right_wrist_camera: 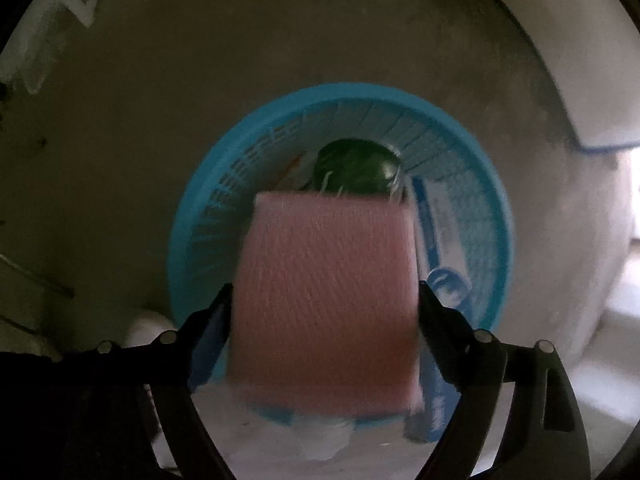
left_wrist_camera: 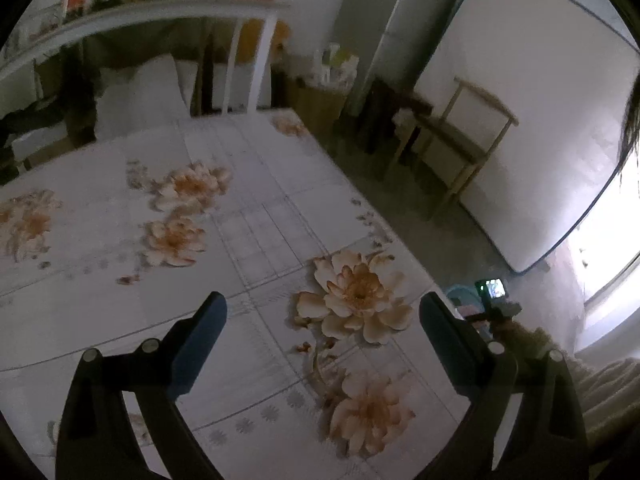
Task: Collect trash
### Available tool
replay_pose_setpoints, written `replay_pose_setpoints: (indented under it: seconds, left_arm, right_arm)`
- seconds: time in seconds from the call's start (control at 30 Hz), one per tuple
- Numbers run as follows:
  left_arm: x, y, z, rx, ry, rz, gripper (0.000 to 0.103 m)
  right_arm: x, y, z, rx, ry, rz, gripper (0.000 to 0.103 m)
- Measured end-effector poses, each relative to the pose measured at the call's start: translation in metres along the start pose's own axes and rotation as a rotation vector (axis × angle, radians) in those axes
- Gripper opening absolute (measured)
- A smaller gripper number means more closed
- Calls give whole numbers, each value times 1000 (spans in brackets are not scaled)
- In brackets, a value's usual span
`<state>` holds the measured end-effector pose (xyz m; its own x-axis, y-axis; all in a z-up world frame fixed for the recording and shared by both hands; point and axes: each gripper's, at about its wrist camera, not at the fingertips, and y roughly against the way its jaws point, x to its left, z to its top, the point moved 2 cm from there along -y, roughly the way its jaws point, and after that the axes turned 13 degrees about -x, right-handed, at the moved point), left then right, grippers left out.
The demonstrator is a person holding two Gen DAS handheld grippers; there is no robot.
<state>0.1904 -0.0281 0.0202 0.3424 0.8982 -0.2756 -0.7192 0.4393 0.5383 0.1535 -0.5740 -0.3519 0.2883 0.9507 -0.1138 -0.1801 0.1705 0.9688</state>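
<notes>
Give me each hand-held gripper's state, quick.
Left hand-held gripper: open, empty.
Right hand-held gripper: pink sponge between its fingers; grip cannot be told.

The left wrist view is taken from behind the left tool (left_wrist_camera: 322, 314), angled down across the flowered tabletop (left_wrist_camera: 248, 216) toward the room's far wall — a fairly close look. The right wrist view is aimed straight down over the blue basket (right_wrist_camera: 472, 168) on the floor, seen from near. One part is shared: the basket (left_wrist_camera: 460, 294) and the right tool (left_wrist_camera: 496, 300) are glimpsed past the tabletop's edge.
</notes>
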Motion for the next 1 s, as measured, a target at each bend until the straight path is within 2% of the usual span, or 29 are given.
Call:
replay_pose_setpoints:
  seconds: [0.13,0.23,0.33,0.47,0.57,0.6,0.63,0.73,0.8,0.9,1.0]
  left_arm:
    - [9,24,-5,-35,16,2,95]
    - [18,35,-10,-39,37,6,95]
    - [22,49,-10,-59,45,2,95]
    - [24,70,-10,-101,29,15,95]
    - [27,85,-14,-116,47,9,95]
    - [27,88,-14,-118,48,11,95]
    - [28,92,-16,-121,49,15,95]
    - [30,103,-21,-122,65,23,95]
    - [33,110,-23,-131,74,30,95]
    - [38,117,-25,-142,89,39,95]
    - [42,119,-28,-136,107,44,95]
  right_arm:
    - [-3,-3,-16,28,-130,121,84]
    - [-13,-7,-29,23,-157,72,84]
    - [-15,2,-35,0,-198,86,84]
    - [-19,24,-25,-108,-254,63,82]
    - [-33,15,-18,-138,-331,28,63]
    - [-34,7,-17,-135,-342,14,53]
    - [-38,2,-11,-132,-338,0,46]
    - [-8,-29,-1,-82,-263,-19,39]
    - [3,-24,5,-82,-185,-58,35]
    - [26,-32,2,-79,-61,-108,34]
    - [33,-42,-7,-62,53,-163,33]
